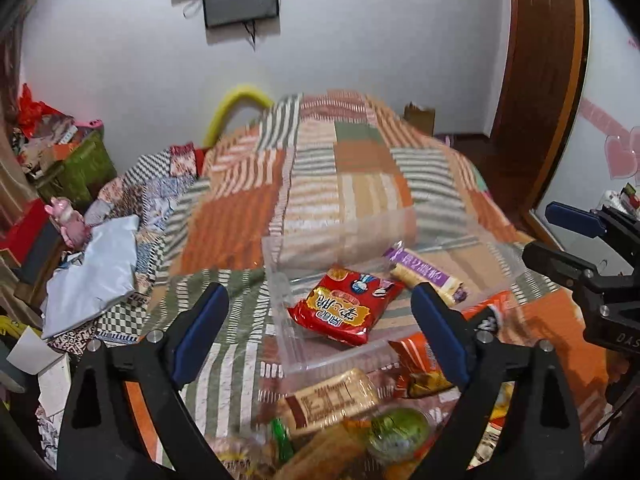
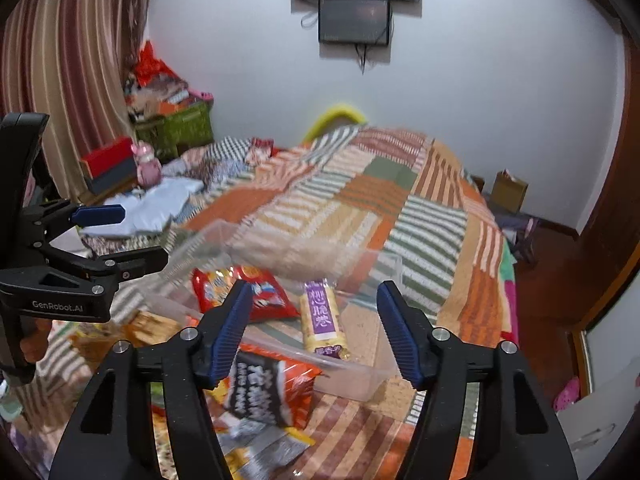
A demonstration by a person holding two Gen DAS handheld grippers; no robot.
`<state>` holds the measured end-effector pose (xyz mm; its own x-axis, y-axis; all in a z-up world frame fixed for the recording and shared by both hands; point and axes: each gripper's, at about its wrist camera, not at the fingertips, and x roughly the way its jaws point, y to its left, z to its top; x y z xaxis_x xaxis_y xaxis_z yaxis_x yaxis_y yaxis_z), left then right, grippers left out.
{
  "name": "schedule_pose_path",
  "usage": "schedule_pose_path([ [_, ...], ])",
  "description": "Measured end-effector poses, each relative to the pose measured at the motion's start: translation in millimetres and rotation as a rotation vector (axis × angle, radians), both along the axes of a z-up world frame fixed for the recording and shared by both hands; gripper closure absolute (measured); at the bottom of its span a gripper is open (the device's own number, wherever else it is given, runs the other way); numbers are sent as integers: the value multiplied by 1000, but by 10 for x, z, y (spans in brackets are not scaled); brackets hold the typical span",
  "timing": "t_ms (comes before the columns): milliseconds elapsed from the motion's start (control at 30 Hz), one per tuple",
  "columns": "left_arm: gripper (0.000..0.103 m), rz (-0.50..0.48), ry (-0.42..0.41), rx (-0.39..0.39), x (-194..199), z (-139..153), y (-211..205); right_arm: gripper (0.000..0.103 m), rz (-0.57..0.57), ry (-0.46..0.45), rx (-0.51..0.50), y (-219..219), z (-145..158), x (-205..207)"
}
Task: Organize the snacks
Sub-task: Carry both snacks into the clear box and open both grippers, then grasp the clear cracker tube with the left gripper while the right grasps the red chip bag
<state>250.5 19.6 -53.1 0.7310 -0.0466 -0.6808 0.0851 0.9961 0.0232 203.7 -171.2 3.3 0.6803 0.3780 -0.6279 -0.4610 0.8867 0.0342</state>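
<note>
A clear plastic bin (image 1: 280,280) sits on the bed. Inside it lie a red snack packet (image 1: 344,308) and a purple-labelled wafer pack (image 1: 428,276). My left gripper (image 1: 320,294) hovers above the bin's near side, open wide, with nothing between its pads. In the right wrist view my right gripper (image 2: 314,288) also stands open and empty over the bin (image 2: 348,364), above the wafer pack (image 2: 322,316) and the red packet (image 2: 240,292). An orange bag with a black label (image 2: 272,388) lies just in front of the bin. A biscuit pack (image 1: 332,400) and a green round snack (image 1: 400,428) lie nearer me.
A patchwork quilt (image 1: 320,184) covers the bed. A silver mailer bag (image 1: 96,272), a pink figurine (image 1: 68,224) and a green box (image 1: 80,168) crowd the left side. Each gripper shows in the other's view, the right gripper (image 1: 544,234) and the left gripper (image 2: 140,236). A wooden door (image 1: 536,80) stands right.
</note>
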Motion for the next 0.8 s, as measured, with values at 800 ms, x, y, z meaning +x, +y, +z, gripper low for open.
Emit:
schedule_pose_path([
  [800, 3, 41, 12, -61, -1297, -234, 111, 24, 105, 25, 50, 81, -291, -1114],
])
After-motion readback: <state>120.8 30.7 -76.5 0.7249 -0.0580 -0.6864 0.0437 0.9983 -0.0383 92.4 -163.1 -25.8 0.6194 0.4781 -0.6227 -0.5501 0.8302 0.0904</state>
